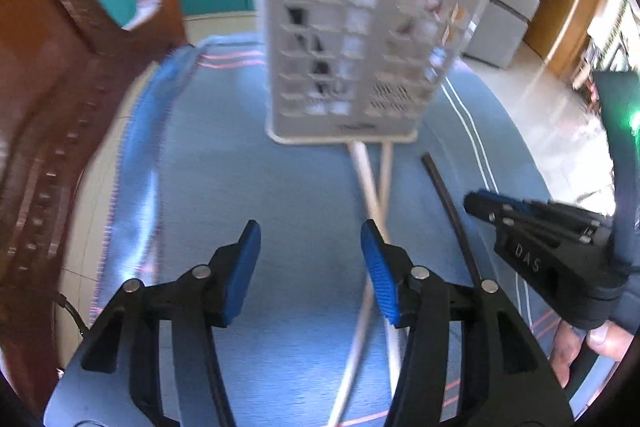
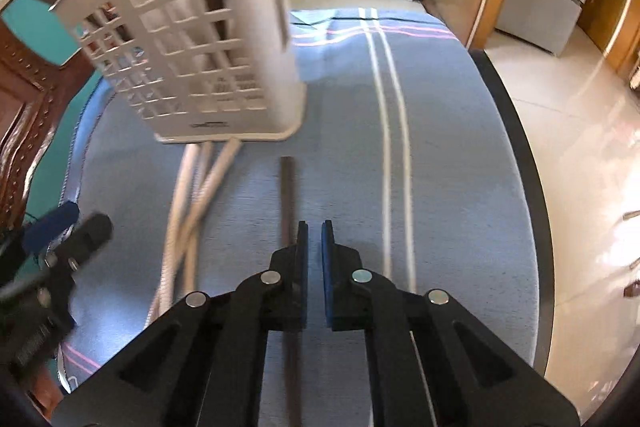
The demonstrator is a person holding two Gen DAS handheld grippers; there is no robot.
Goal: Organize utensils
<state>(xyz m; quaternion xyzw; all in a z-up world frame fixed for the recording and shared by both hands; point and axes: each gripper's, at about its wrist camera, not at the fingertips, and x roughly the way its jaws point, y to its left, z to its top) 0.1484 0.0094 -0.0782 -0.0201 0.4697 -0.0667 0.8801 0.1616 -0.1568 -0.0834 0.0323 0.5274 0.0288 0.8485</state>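
**On the blue cloth, sticks point straight at the holder**

On the blue cloth [image 2: 340, 187], just in front of the white slotted holder [image 2: 192, 59], lie the utensils: pale chopsticks [image 2: 200, 187], crossed over one another, and one dark chopstick [image 2: 287, 195] lying alone to their right. All run lengthwise — far tips toward the holder's base, near ends back toward the two claws.

The dark stick passes just under the left side of the right gripper [image 2: 315, 227], whose blue pads are clenched together with nothing visibly between them; it would need to part and shift a touch left to straddle that stick. It is the nearer hand for it.

The left gripper [image 1: 310, 231] hangs released, jaws well apart, empty — the pale sticks [image 1: 376, 187] run up past its right pad [image 1: 380, 275], not between the two. In its view the right gripper [image 1: 480, 203] hovers beside the dark stick [image 1: 448, 203].

Judging by this, each claw has its own target, both lined up along the sticks' long axis.
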